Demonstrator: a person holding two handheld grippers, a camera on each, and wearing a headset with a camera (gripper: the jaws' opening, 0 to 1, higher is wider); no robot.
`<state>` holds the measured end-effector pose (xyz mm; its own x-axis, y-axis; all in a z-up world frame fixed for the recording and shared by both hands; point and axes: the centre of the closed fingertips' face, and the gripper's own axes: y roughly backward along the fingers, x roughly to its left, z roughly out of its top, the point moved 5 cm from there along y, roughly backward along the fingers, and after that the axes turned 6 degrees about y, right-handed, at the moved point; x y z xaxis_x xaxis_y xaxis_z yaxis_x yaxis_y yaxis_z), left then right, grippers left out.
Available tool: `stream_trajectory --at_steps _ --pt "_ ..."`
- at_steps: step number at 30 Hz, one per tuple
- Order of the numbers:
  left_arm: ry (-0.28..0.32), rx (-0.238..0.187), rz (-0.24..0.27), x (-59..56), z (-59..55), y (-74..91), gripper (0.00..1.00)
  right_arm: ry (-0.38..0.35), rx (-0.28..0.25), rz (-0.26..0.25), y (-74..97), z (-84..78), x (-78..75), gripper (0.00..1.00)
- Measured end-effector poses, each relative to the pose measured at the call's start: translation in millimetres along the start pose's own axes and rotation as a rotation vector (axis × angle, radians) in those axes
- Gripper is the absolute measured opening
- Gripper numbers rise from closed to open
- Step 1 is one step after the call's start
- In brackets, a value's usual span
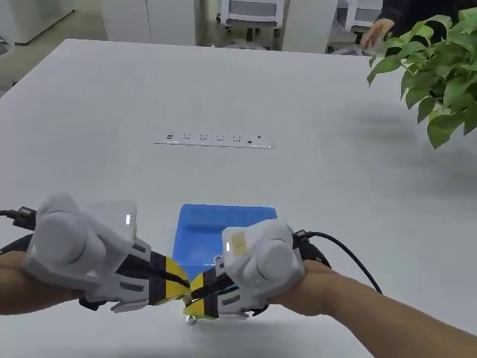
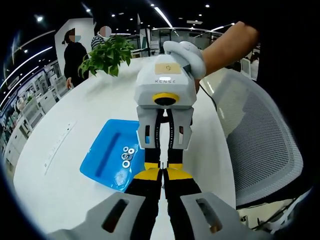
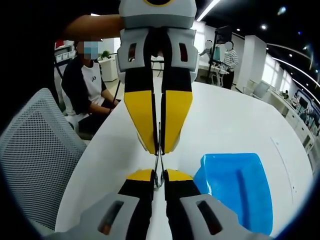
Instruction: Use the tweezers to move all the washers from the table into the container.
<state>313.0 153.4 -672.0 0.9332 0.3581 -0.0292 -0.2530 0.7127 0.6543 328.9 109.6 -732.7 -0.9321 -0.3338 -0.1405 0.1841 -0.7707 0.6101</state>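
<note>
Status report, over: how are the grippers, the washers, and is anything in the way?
Tip to tip: left gripper and right gripper, both shut on tweezers. Several washers in tray. Path to tray open.

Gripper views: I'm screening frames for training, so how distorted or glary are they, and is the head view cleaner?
Left gripper view: fisheye bends the table edge, ceiling lights streak, washers in the blue tray read clearly. Right gripper view: left gripper looms close, tweezers a thin sliver. Head view: soft even light, faint plant shadow.
</note>
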Motion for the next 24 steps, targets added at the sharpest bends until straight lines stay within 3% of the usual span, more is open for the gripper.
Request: stream_trajectory --at_steps 6,8,17,24 --pt "0.013 0.008 0.003 -0.7 -0.9 -0.1 0.08 -0.005 -0.001 0.005 0.7 1.6 0.4 0.09" --pt "0.009 0.012 0.012 0.4 -2.5 0.2 0.12 -0.009 -0.003 0.002 1.6 2.8 -0.2 0.09" --pt "0.079 -0.061 0.026 2.9 -0.1 7.1 0.3 0.001 -0.001 -0.008 11.1 8.7 -3.7 0.09" --pt "0.135 -0.114 0.044 4.2 -0.6 10.0 0.54 0.002 -0.006 -0.02 20.4 14.5 -6.9 0.09"
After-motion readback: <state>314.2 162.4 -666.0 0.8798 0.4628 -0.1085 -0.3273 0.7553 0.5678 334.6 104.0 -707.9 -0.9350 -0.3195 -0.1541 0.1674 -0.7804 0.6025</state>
